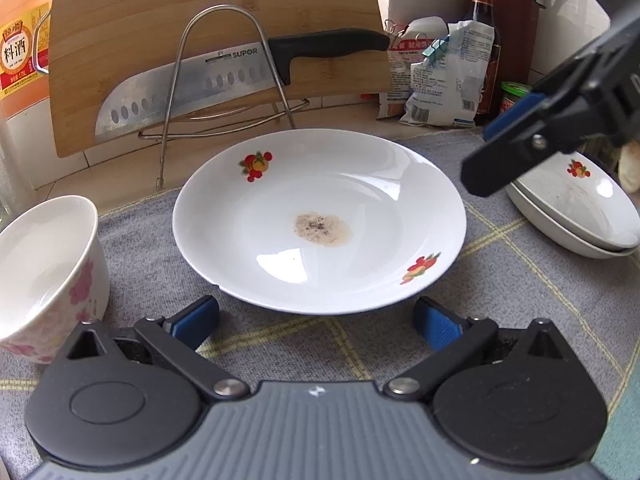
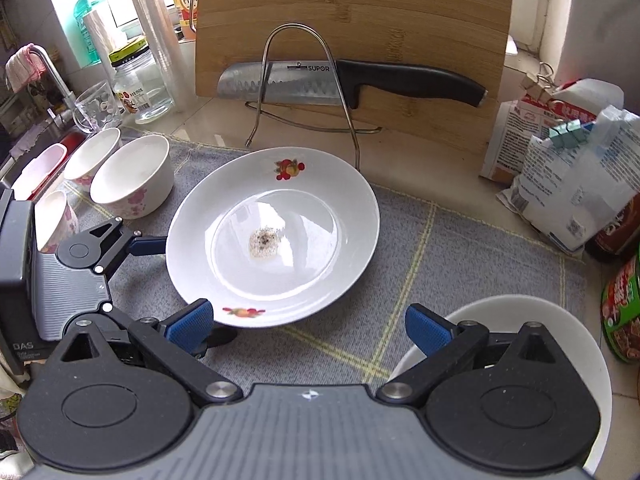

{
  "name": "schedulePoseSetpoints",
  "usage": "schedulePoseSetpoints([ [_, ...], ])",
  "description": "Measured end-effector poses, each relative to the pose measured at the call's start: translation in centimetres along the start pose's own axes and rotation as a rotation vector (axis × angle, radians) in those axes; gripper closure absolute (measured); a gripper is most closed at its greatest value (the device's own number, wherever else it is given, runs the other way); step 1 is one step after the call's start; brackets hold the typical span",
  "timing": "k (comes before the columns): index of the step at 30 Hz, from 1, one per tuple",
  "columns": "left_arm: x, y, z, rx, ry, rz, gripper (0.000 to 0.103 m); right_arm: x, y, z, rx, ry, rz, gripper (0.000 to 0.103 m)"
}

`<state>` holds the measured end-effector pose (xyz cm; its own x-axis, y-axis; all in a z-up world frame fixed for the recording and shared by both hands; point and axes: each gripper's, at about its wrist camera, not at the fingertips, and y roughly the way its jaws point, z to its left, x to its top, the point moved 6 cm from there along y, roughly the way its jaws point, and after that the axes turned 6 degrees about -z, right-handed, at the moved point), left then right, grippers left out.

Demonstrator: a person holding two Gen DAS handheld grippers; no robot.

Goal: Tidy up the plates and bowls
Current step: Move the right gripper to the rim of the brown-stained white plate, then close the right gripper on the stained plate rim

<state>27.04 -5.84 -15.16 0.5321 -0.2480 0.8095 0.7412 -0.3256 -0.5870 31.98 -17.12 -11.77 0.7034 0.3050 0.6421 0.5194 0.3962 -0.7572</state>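
Observation:
A white plate (image 1: pixel 320 220) with fruit prints and a brown stain lies on the grey cloth (image 1: pixel 520 280). My left gripper (image 1: pixel 316 322) is open, its blue pads (image 1: pixel 196 318) on either side of the plate's near rim. The right wrist view shows that gripper (image 2: pixel 182 294) at the left edge of the plate (image 2: pixel 276 236). My right gripper (image 2: pixel 308 328) is open and holds nothing, hovering over a stack of two similar plates (image 1: pixel 576 208) at the right. Three pink-flowered bowls (image 2: pixel 132 176) stand left of the plate, one close by (image 1: pixel 44 264).
Behind the plate stand a wire rack (image 2: pixel 304 80), a knife (image 2: pixel 360 84) and a bamboo cutting board (image 2: pixel 352 20). Clipped bags (image 2: pixel 568 184), a dark bottle (image 1: pixel 486 40) and jars crowd the right. A glass jar (image 2: pixel 140 84), a mug and the sink tap (image 2: pixel 48 68) are at left.

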Motion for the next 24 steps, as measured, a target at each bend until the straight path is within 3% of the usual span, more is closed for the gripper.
schedulePoseSetpoints([
  [12, 0.4, 0.5, 0.3, -0.002, 0.002, 0.013, 0.000, 3.0, 6.4, -1.3, 0.103, -0.042, 0.099, 0.000],
  [24, 0.0, -0.1, 0.2, -0.049, 0.034, -0.008, 0.001, 4.0, 9.5, -2.1, 0.246, 0.013, 0.163, 0.000],
])
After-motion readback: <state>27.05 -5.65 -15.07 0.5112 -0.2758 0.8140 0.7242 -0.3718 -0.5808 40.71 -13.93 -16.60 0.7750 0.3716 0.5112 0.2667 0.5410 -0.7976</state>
